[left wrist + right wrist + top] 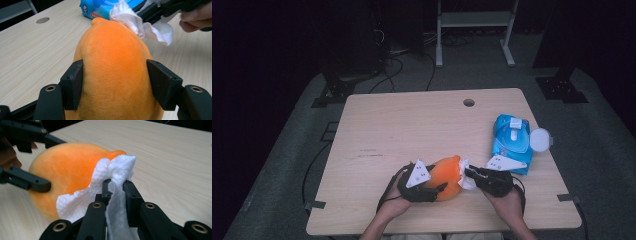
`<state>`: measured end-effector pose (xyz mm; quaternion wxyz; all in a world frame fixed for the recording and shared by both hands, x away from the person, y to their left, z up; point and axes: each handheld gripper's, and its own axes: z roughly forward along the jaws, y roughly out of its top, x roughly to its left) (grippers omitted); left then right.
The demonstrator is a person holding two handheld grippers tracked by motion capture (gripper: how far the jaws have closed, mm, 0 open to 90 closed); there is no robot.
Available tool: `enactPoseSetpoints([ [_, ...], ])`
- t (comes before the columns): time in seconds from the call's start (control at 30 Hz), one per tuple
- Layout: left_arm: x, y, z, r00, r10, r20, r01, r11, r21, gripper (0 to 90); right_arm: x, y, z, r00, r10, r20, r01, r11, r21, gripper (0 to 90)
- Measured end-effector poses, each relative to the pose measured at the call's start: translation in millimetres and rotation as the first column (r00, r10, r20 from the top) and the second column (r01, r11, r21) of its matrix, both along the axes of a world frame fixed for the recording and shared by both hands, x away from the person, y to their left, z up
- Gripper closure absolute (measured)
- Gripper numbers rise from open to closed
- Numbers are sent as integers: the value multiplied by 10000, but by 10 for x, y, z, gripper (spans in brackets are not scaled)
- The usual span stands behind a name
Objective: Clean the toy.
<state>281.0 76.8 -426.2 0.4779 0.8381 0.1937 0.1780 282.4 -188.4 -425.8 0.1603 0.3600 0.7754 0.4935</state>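
Orange plush toy (448, 176): lies at the near middle of the tabletop (412, 130), long axis running left to right, tapered tip toward the blue wipes pack (511, 142). Left gripper (115, 82): partly open, pads pressed on the toy's flanks, holding its blunt end. Right gripper (117, 186): clamped tight on a white wipe (110, 177), meeting the toy's tip from the right, wipe touching the plush.

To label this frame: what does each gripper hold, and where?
Left gripper: soft orange plush toy, by its sides. Right gripper: crumpled white tissue, by a fold.
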Motion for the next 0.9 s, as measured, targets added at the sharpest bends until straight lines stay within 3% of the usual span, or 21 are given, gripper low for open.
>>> enactPoseSetpoints([
  [0.07,-4,-2,-4,9999,-105,11,105,9999,20,341,-50,68,52,9989,320,335,-317,9995,-76,800],
  [0.13,-20,-15,-9,9996,-266,43,266,9996,36,341,-98,122,117,9949,761,659,-775,9968,188,799],
  [0.2,-32,-24,-8,9996,-267,103,266,9996,89,341,-123,159,142,9925,788,932,-773,9968,-193,798],
  [0.33,-19,-6,-10,9997,-241,-91,240,9996,-133,325,-27,6,35,9994,95,347,-93,9999,-58,798],
  [0.4,-11,-7,-13,9997,-219,-132,217,9996,-157,313,-13,-37,-18,10000,19,2,-20,9996,294,798],
  [0.57,24,34,-28,9992,-74,-392,60,9993,-359,282,-173,208,71,9922,1129,530,-1140,9933,177,793],
  [0.63,25,45,-18,9993,-47,-369,33,9993,-376,283,-192,248,84,9895,1281,672,-1280,9918,-59,794],
  [0.77,11,26,-16,9993,-110,-357,94,9990,-443,295,-69,84,25,9976,609,338,-612,9981,78,794],
  [0.87,3,7,-10,9993,-190,-309,179,9992,-358,295,5,-6,-62,9998,91,188,-83,9992,-393,794],
  [0.9,1,1,-11,9994,-199,-295,188,9991,-369,297,22,-26,-72,10000,70,55,-69,9996,-259,794],
])
